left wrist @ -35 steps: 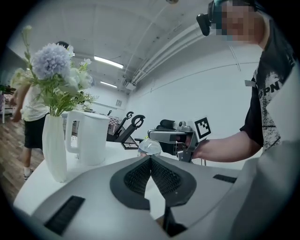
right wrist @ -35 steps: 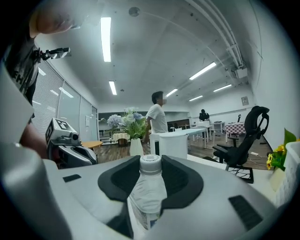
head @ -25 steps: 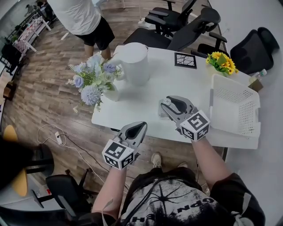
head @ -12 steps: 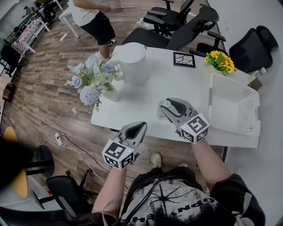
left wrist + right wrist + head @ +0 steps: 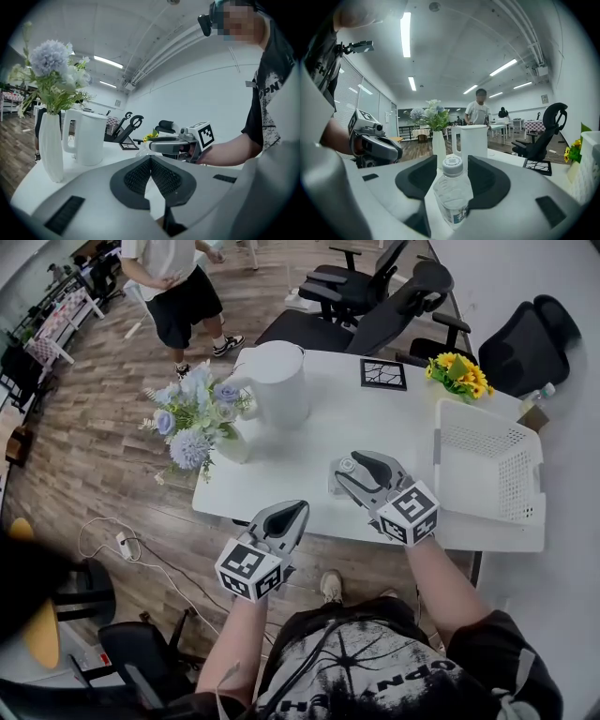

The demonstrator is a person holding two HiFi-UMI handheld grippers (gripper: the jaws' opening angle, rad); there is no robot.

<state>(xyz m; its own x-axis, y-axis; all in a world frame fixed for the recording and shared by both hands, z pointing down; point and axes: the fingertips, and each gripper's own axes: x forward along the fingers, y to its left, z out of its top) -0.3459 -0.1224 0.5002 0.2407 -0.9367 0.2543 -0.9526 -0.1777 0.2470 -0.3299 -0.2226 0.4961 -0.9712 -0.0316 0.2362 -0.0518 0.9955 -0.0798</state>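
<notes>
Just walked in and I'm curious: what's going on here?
A person stands at a white table with a gripper in each hand. The right gripper is shut on a small water bottle, held over the near part of the table. The left gripper is shut with nothing in it and hangs just off the table's near edge. A vase of flowers, a white jug and a basket stand on the table, apart from both grippers.

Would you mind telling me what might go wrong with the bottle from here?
The water bottle leans between the jaws of the right hand-held gripper, gripped below its cap; thin plastic might slip or buckle. It is close to the front edge of the table, so a drop could send it to the floor.
</notes>
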